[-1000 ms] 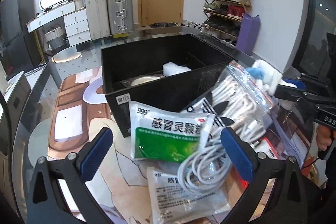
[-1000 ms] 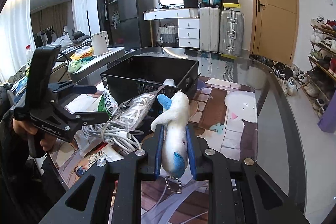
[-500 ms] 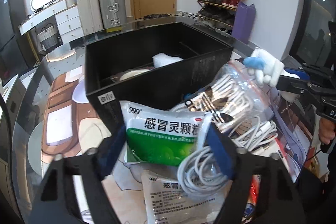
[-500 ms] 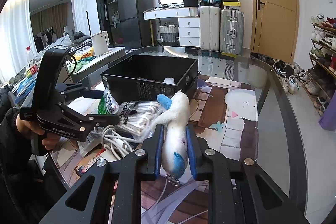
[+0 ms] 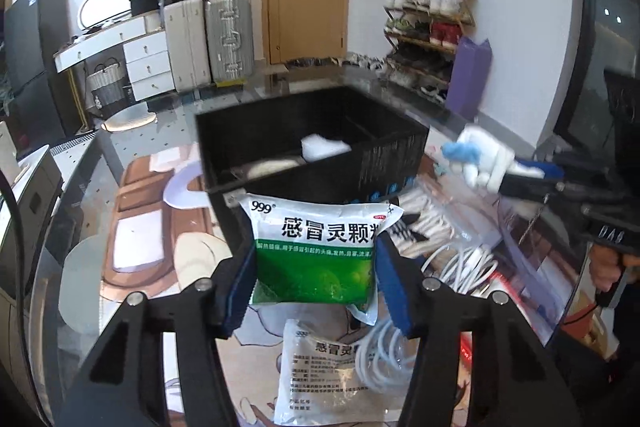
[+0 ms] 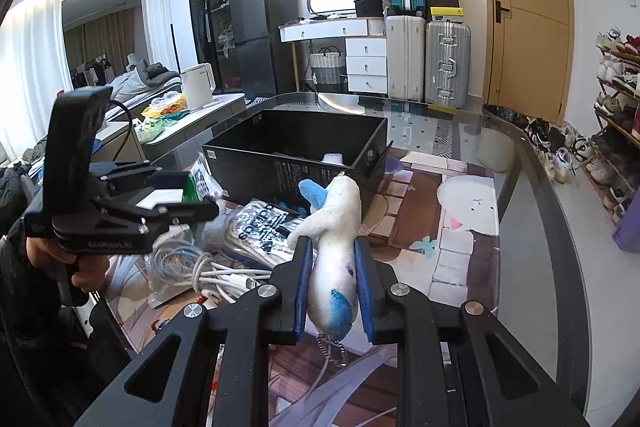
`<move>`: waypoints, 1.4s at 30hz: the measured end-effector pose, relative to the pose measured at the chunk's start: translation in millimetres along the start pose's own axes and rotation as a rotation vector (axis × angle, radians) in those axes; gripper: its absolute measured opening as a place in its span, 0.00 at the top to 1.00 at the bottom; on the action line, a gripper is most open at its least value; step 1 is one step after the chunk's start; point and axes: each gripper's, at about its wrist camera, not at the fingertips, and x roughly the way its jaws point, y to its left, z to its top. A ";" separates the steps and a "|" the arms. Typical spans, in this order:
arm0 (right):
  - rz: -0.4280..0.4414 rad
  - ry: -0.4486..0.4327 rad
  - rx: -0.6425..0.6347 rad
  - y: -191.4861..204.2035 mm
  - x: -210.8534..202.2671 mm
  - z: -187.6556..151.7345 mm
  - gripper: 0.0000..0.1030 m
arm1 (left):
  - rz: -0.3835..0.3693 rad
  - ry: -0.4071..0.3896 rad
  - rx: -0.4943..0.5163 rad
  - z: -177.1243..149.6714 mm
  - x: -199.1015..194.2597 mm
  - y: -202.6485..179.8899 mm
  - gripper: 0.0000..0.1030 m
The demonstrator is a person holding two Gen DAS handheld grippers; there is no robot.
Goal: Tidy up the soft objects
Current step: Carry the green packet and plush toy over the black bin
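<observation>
Glass table (image 6: 532, 211) carrying a black box (image 6: 288, 167), white cables (image 6: 208, 267), and a medicine sachet (image 5: 316, 371).

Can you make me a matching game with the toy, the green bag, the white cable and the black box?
Things:
1. plush toy
2. green medicine bag
3. white cable
4. black box

Where:
A. lying on the table
B. in the left tongs
C. standing open on the table
D. in the right tongs

Pairs: 1-D, 2-B, 3-A, 4-C
</observation>
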 end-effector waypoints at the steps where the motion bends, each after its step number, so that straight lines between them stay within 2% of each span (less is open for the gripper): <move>1: 0.001 -0.001 0.002 0.4 0.1 0.5 0.80 | 0.001 -0.010 -0.010 0.9 -3.9 1.2 0.46; 10: 0.014 -0.026 0.002 9.2 -0.1 9.0 0.80 | -0.010 -0.067 -0.110 16.2 -20.2 23.9 0.46; 22: 0.005 -0.058 -0.055 20.9 4.5 46.1 0.80 | 0.018 -0.100 -0.118 42.6 -22.4 29.9 0.46; 42: -0.016 -0.046 -0.040 14.7 25.7 88.4 0.80 | 0.055 -0.086 -0.088 61.5 5.6 36.7 0.46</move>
